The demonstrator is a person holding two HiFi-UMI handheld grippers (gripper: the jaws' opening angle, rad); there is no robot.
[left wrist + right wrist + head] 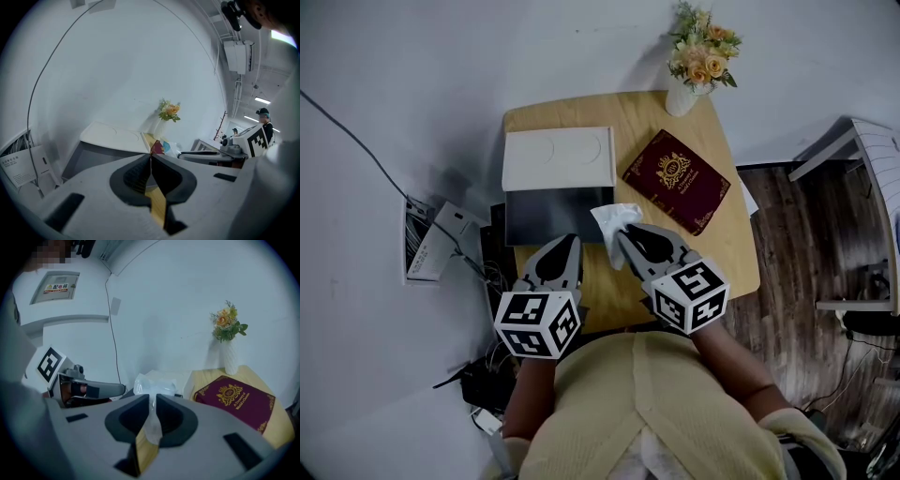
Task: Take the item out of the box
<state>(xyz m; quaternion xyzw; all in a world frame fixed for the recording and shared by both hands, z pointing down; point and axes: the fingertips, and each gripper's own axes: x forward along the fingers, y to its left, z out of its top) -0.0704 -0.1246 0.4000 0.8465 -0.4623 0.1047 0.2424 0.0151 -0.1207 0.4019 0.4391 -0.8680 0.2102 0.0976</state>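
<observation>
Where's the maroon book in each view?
Head view: maroon book upper centre-right, flat on the wooden table.
Left gripper view: small red sliver at centre, just below the vase.
Right gripper view: lower right, cover up.
Shared landmark: white flower vase behind the book.

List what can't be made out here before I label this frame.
- Contents of the plastic bag: right gripper view, the crumpled film and the right gripper shut on it hide them.
- Inside of the box: head view, too dark to tell if anything remains; left gripper view, the left gripper covers its near part.
- Title on the burgundy book: head view, too small.
</observation>
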